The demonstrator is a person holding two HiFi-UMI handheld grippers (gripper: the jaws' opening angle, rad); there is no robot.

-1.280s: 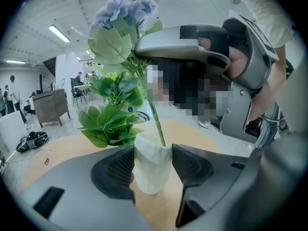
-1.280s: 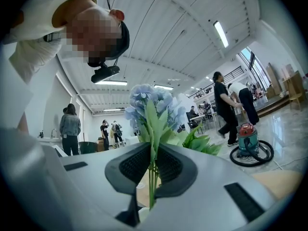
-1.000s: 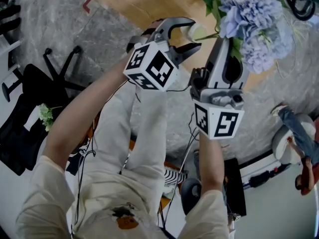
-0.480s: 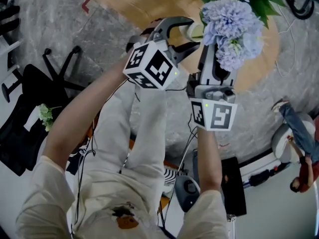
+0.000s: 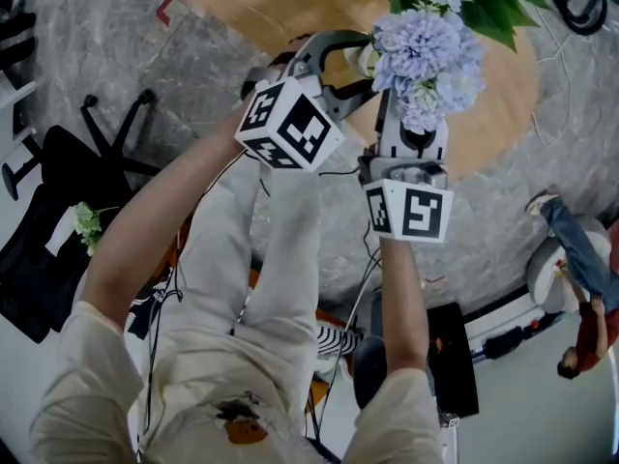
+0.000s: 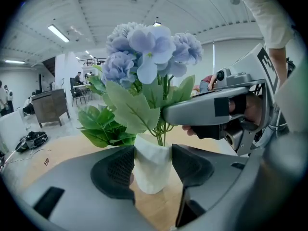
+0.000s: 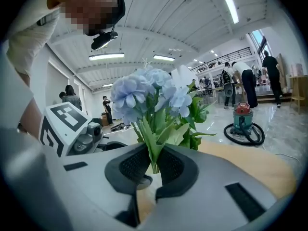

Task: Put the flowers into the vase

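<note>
Your left hand-held gripper [image 6: 153,165] has its jaws set wide, one on each side of the white vase [image 6: 152,177]. Both dark ribbed pads [image 6: 114,170] lie against the vase's walls, so this one is grasping the vase. Pale wood of the counter [image 5: 251,3] shows beneath it, though you cannot tell from here whether the vase's base rests on that wood or hangs just above it.

Your right hand-held gripper [image 7: 154,166] is clenched almost fully, its two pads pinching the thin green stems [image 7: 153,153] of the flowers [image 7: 144,93], a bunch of pale blue hydrangea blooms with broad green leaves. The blooms rise upright above the jaws (in the head view they cover much of the gripper's front).

In the left gripper view the right gripper's grey jaw crosses just above the vase from the right. The stems run straight down from under the blooms into the vase's mouth. The leaves and blooms are all above the rim, spreading out over it.
</note>
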